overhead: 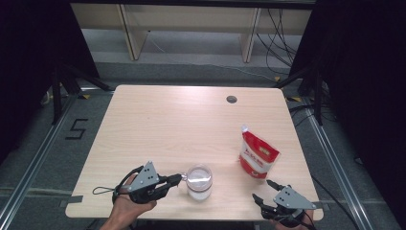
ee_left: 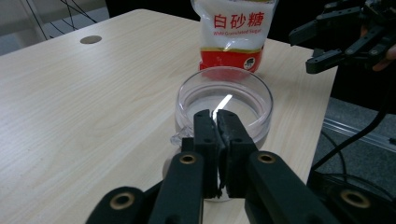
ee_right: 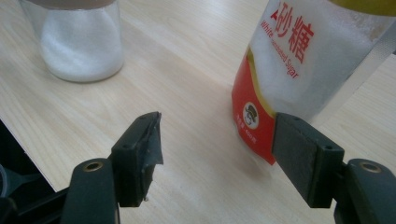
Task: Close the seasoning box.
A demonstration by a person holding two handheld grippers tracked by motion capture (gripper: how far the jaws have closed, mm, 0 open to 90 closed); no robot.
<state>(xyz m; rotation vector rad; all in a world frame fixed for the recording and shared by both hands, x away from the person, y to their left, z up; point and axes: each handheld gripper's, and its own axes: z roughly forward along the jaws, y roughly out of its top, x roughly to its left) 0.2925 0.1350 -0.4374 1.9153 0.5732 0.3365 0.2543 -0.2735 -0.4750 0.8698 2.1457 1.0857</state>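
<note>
The work appears to be pouring sugar into the jar, and this looks like the step of steadying it before the bag is picked up. The left gripper [ee_left: 217, 122] has its jaws pressed together on the near rim of the glass jar [ee_left: 224, 100] — clamped on the thin wall, it seems, one jaw inside and one outside. The jar already holds some white granules. The right gripper [ee_right: 217, 140] has its jaws wide apart and holds nothing; the sugar bag [ee_right: 289, 70] stands upright just ahead of them, nearer the right-hand jaw. The next move likely calls for advancing until the bag sits between the jaws — then closing gently on the soft pouch.
</note>
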